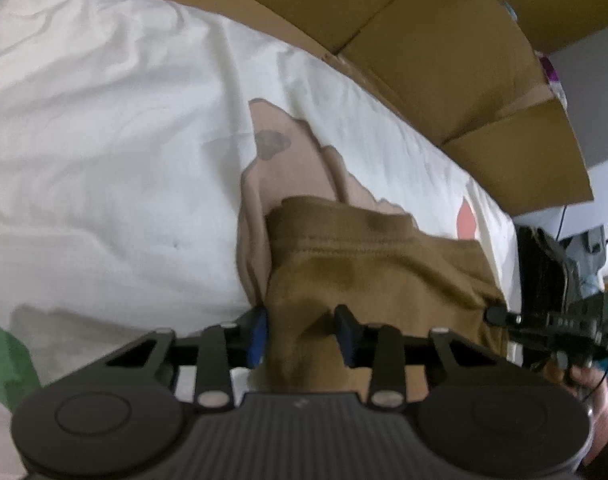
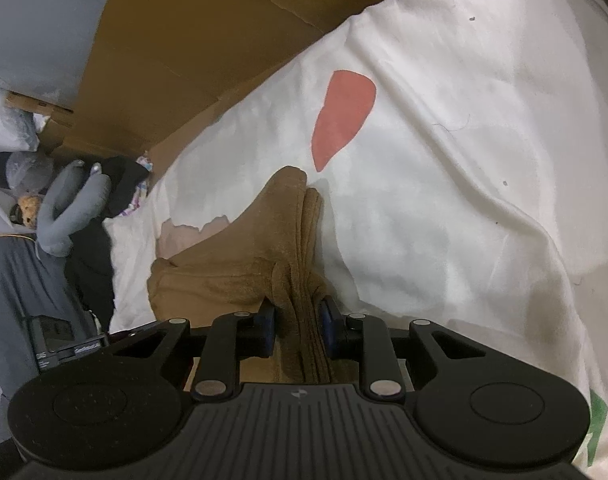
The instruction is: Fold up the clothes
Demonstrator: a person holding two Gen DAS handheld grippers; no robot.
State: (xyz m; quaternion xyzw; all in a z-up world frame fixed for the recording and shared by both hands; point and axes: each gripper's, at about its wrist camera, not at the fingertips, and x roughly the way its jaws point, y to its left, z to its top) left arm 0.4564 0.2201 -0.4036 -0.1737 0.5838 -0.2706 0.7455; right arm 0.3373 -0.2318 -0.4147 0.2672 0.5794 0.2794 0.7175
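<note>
Brown garment (image 1: pixel 368 264), bunched, folded layers | left gripper (image 1: pixel 304 330) jaws grasping it | right gripper (image 2: pixel 297 326) likewise

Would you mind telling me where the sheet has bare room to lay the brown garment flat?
Free: the white sheet left of the brown garment, up to the cardboard; also the stretch right of the pink patch. Crowded: the cardboard edge and the plush toy corner.

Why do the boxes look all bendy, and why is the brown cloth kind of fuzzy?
Left wrist view: the fisheye lens curves the cardboard boxes into an arc, and the brown cloth is blurred close to the left tool. Right wrist view: the white sheet looks bright and washed out, and the corners go dark.
</note>
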